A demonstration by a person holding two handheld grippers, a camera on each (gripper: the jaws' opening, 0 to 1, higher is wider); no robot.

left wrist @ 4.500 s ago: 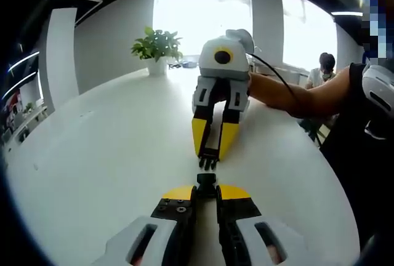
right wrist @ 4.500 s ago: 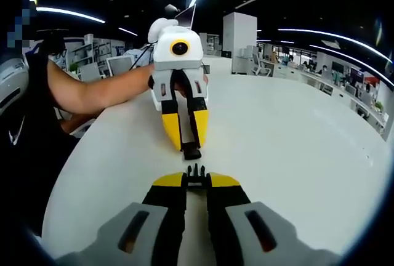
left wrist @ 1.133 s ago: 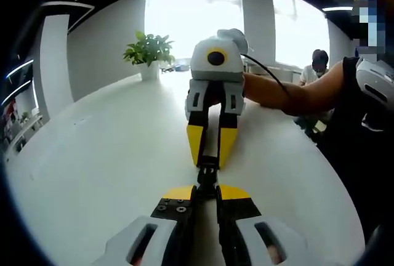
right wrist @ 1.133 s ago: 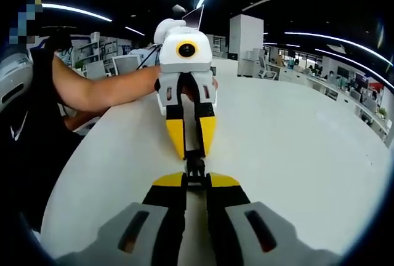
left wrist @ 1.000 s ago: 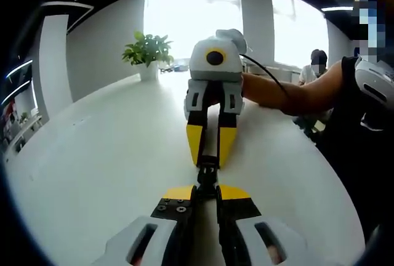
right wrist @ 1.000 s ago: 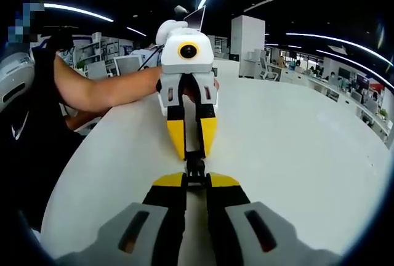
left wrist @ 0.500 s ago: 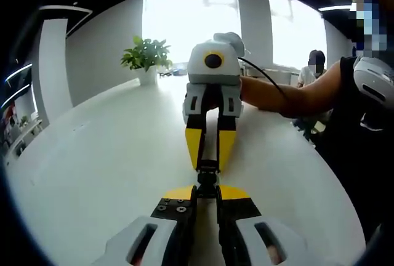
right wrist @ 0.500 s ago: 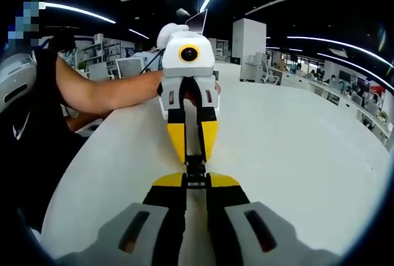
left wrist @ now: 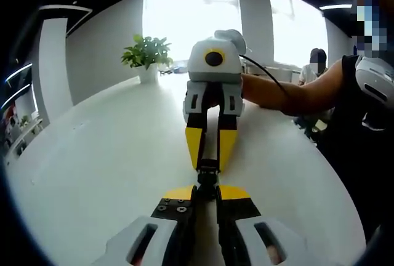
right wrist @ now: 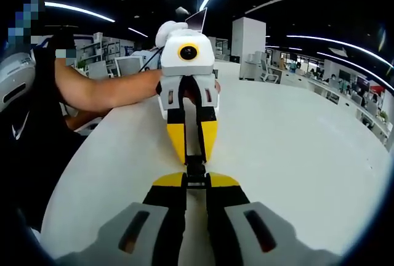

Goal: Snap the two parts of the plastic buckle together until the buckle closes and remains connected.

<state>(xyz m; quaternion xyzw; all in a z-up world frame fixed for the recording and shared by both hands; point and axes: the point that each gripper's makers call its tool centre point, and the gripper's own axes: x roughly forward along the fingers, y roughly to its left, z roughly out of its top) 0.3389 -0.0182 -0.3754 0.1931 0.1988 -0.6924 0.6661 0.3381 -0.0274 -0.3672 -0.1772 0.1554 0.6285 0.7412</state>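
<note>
Buckle [left wrist: 207, 175] bridges left claw [left wrist: 205, 191] and right claw [right wrist: 196, 181], both clamped on it.

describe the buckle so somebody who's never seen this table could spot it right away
On the big white table, two yellow-tipped grippers point nose to nose. The buckle is the small black plastic piece bridging their tips, the only dark thing there.

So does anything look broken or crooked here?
Nothing stands out. The black buckle sits straight between the left gripper and the right gripper, which face each other in line over the white table. No crack, spill or twist shows.
</note>
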